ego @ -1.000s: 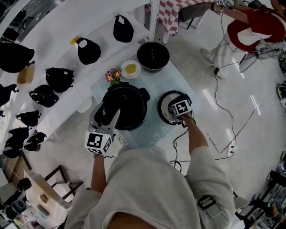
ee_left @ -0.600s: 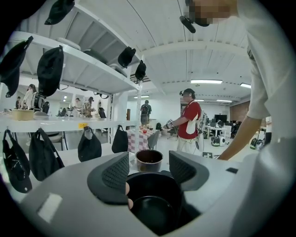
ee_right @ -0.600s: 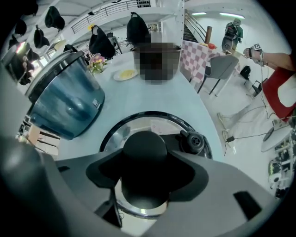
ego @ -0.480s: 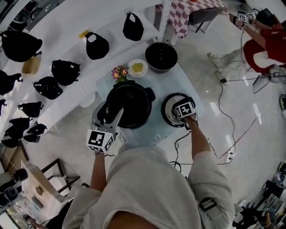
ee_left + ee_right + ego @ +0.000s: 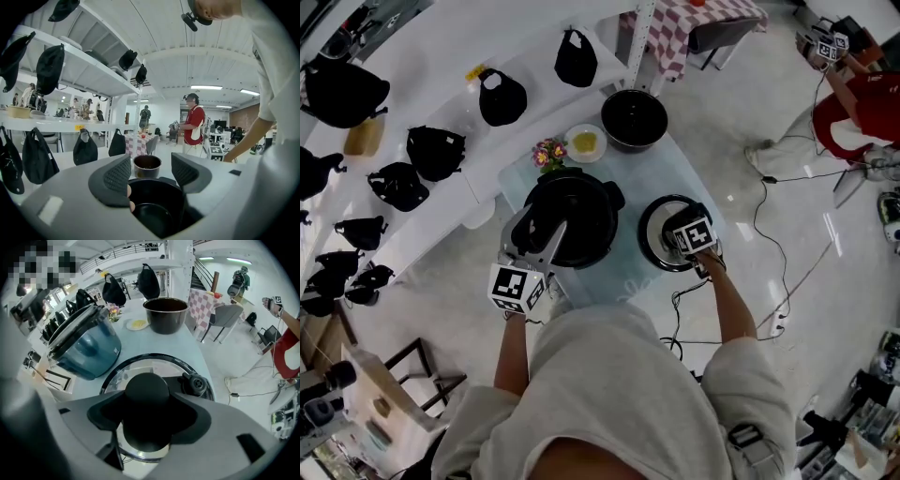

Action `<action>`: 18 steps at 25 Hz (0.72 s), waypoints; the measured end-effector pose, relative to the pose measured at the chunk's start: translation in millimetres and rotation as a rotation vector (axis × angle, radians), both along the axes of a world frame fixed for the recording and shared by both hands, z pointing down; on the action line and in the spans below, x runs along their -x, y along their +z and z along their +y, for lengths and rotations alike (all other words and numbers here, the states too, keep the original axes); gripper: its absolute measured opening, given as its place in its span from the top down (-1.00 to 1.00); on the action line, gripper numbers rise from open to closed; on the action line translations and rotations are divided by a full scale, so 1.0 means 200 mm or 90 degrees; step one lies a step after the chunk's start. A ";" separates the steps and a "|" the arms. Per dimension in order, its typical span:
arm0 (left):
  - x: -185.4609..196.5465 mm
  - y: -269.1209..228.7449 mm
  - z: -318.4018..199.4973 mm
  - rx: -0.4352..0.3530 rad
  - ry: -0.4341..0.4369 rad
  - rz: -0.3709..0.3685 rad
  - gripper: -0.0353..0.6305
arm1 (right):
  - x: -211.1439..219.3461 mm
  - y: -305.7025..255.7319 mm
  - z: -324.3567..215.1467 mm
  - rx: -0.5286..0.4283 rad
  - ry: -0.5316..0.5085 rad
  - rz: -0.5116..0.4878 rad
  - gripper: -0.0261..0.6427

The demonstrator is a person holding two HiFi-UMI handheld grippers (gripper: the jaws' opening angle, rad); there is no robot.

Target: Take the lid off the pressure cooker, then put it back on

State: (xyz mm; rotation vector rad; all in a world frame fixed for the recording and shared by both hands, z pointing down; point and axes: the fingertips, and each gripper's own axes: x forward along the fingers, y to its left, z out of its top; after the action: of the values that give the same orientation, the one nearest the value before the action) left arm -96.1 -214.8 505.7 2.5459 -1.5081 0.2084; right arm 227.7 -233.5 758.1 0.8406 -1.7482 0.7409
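The open pressure cooker (image 5: 581, 220) stands mid-table, its black pot bare; in the right gripper view it is the blue-bodied cooker (image 5: 86, 345) at the left. Its round lid (image 5: 652, 234) is to the right of it. My right gripper (image 5: 682, 236) points steeply down over the lid (image 5: 154, 366). Its jaws have just been closing, and the right gripper (image 5: 147, 412) is shut on the black knob (image 5: 146, 390). My left gripper (image 5: 542, 225) reaches over the cooker's near-left rim. In its own view the left gripper (image 5: 151, 173) stands open above the pot (image 5: 154, 206).
A black bowl (image 5: 633, 117) sits at the table's far end, with a white plate (image 5: 584, 142) and small flowers (image 5: 546, 153) beside it. Several black bags (image 5: 431, 150) hang along white shelves on the left. A person in red (image 5: 853, 122) stands far right; cables lie on the floor.
My right gripper has closed on the lid's knob and risen a little with it. The left gripper has stayed at the cooker's rim.
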 end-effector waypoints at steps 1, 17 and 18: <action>-0.01 0.00 0.00 -0.002 0.005 0.005 0.13 | 0.00 -0.04 0.02 0.000 -0.006 -0.002 0.11; -0.02 -0.03 0.02 -0.022 0.026 0.044 0.13 | 0.20 -0.82 0.12 -0.031 -0.203 0.001 0.11; -0.01 -0.04 0.03 -0.023 0.024 0.046 0.13 | 0.23 -0.86 0.11 -0.040 -0.211 0.003 0.11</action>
State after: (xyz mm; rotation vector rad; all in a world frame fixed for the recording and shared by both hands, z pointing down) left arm -94.1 -208.7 498.6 2.5815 -1.4521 0.0936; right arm 180.8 -211.9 587.0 0.5712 -1.8556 0.4647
